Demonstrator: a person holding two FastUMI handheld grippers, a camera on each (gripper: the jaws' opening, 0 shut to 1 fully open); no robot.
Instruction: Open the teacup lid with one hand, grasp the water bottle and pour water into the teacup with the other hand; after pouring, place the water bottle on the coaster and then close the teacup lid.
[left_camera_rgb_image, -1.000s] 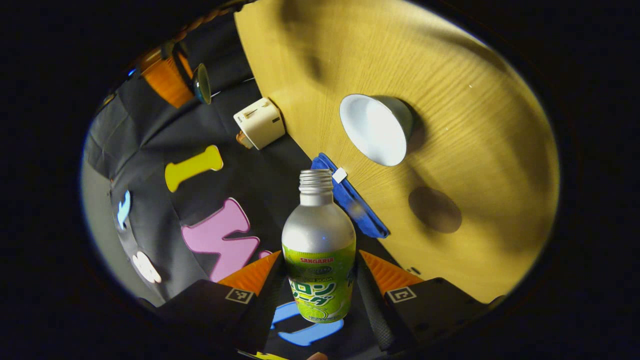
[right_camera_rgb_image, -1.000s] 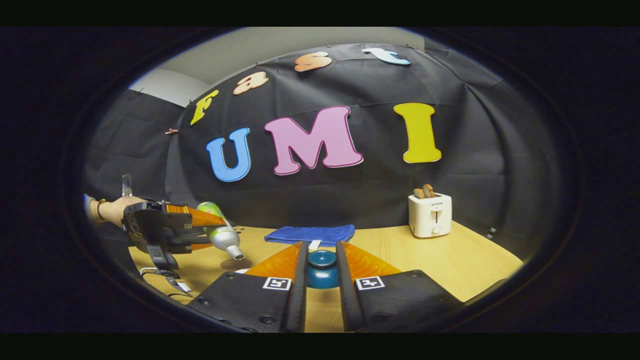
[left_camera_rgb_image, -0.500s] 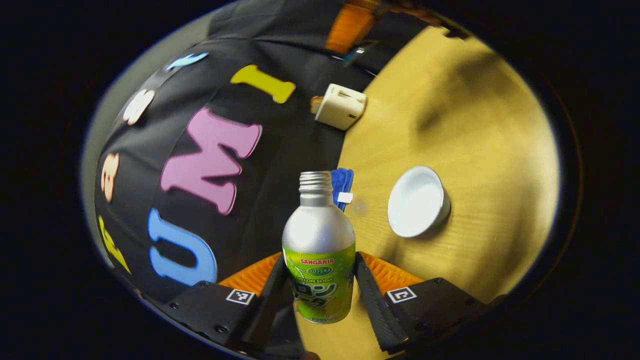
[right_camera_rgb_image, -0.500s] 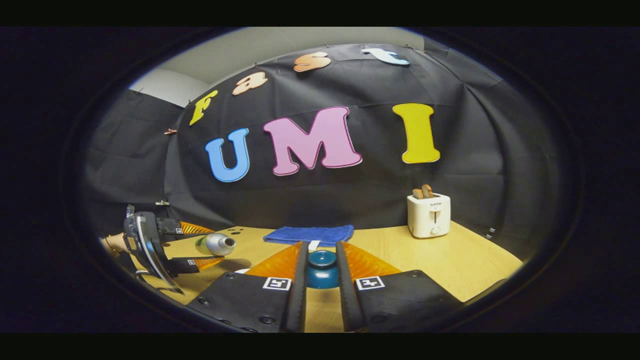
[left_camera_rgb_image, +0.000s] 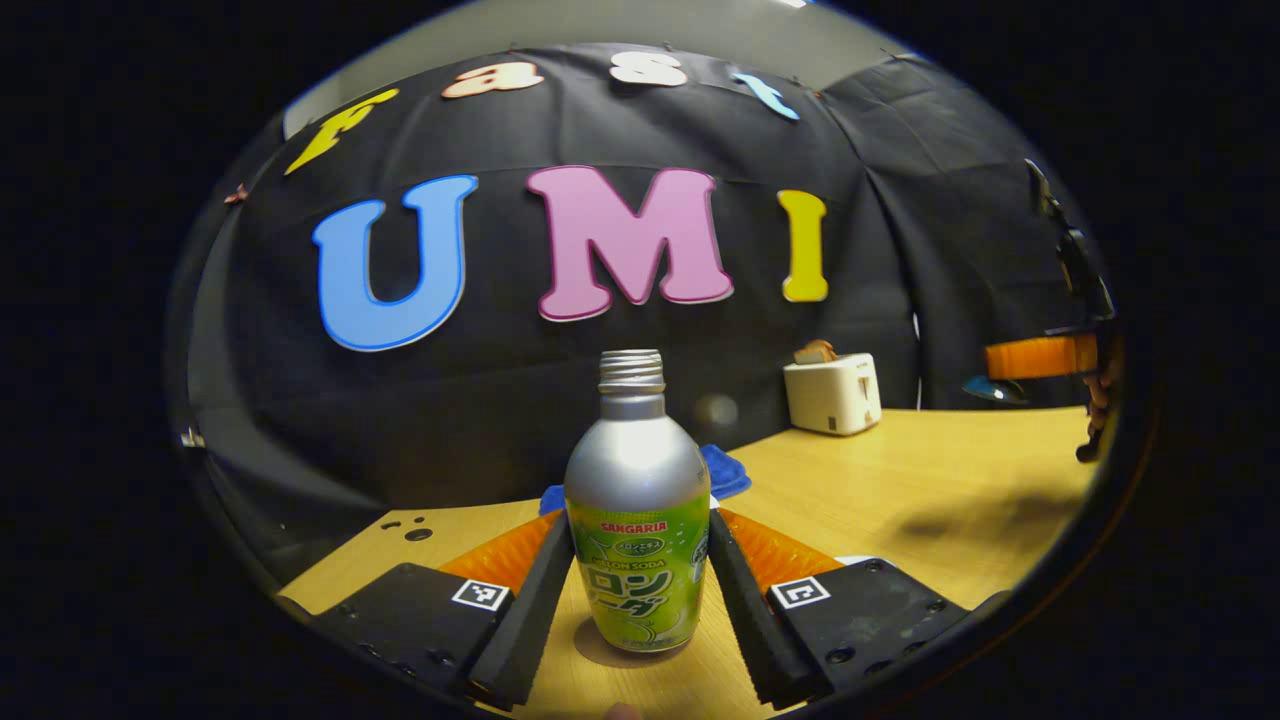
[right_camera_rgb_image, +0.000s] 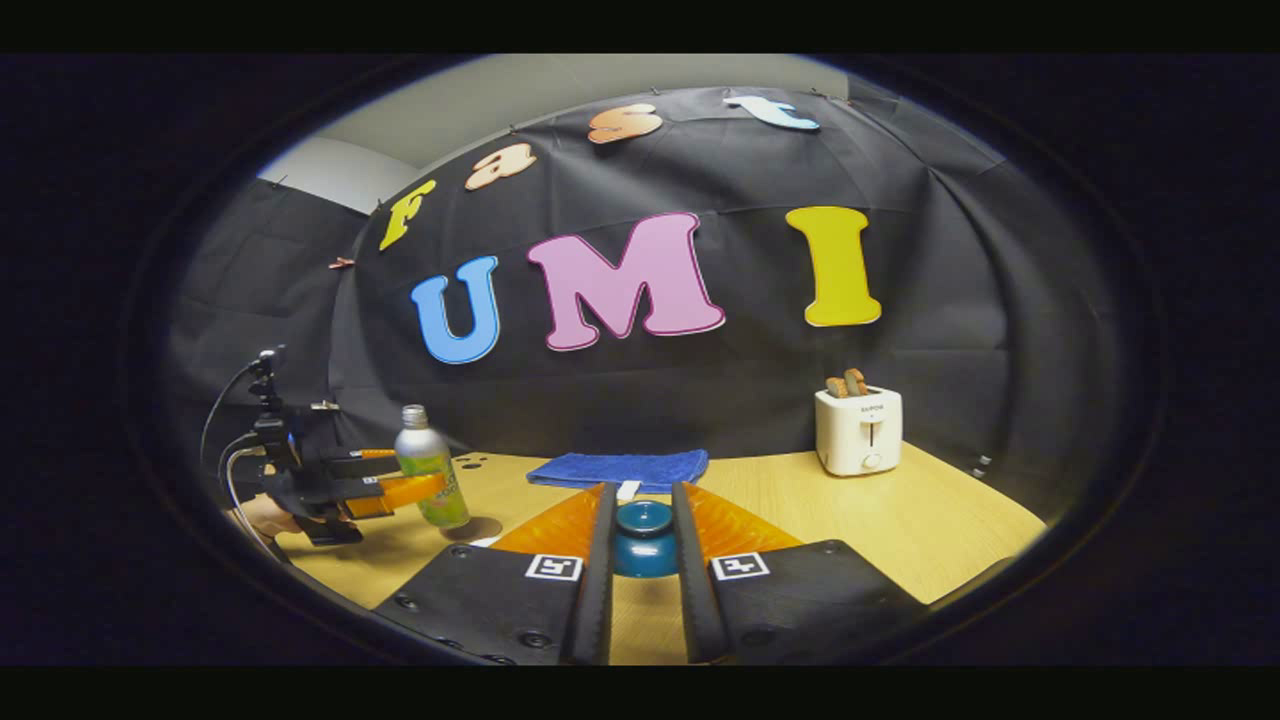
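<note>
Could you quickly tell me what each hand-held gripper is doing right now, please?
Left hand-held gripper: closed on the upright silver-and-green metal bottle.
Right hand-held gripper: closed on the dark teal ceramic lid.

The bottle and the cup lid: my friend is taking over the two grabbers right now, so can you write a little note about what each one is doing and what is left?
Left gripper: shut on the water bottle, upright, its base at the coaster; I cannot tell if it rests there yet.
Right gripper: shut on the teacup lid, held above the table.
The bottle is uncapped.
Left to do: release the bottle on the coaster, then put the lid back on the teacup.
</note>
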